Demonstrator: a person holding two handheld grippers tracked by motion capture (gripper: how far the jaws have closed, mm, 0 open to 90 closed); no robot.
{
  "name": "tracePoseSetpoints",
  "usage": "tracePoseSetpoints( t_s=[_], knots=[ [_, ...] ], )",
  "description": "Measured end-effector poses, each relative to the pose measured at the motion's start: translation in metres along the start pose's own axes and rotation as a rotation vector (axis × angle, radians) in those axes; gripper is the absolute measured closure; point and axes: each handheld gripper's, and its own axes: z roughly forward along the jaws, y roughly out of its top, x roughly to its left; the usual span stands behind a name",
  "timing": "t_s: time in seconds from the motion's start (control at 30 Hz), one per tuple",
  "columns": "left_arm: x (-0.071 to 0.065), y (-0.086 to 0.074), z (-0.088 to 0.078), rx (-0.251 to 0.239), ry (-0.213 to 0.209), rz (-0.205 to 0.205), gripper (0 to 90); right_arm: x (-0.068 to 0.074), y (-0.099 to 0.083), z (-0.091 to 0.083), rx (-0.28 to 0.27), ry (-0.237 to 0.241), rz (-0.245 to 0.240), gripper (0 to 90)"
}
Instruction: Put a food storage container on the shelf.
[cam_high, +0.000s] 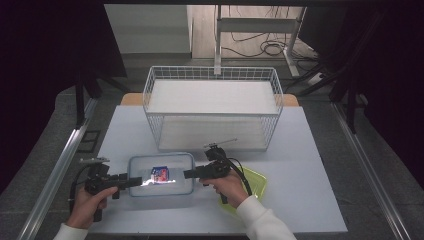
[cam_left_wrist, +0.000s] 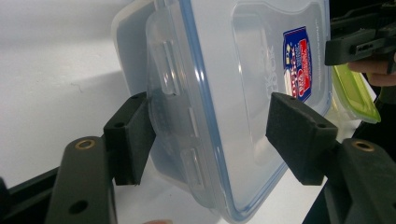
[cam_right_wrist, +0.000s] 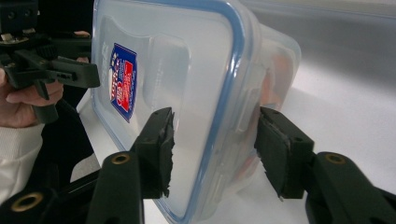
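White table (cam_high: 310, 165): both grippers' jaws straddle the lidded container (cam_high: 161, 175) ends, pads not yet pressing; next, squeeze its latches.

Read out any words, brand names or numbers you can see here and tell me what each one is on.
Blue, red and white sticker on the lid of the clear plastic blue-rimmed container: printed text, too small and blurred to read.
Raised lettering moulded into that lid: too faint to read.
No other text.

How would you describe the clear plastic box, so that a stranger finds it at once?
Start at the white wire basket on the pale table. In front of it lies the clear rectangular plastic box with a blue-rimmed lid. Unlike the green lid beside it, it carries a blue-and-red label.
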Motion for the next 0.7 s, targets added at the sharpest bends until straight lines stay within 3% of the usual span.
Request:
tracePoseSetpoints(
  t_s=[0.23,0.4,0.7],
  knots=[
    [0.0,-0.002,-0.003,-0.002,-0.012,0.005,37.8,0.002,-0.004,-0.003,-0.01,0.003,-0.017,50.4],
    [0.005,-0.004,-0.006,-0.013,-0.047,-0.007,41.5,0.002,-0.007,-0.004,-0.027,0.008,-0.027,51.3],
    [0.003,-0.007,-0.008,-0.017,-0.046,0.014,42.7,0.002,-0.011,-0.006,-0.044,0.019,-0.036,52.4]
  ],
)
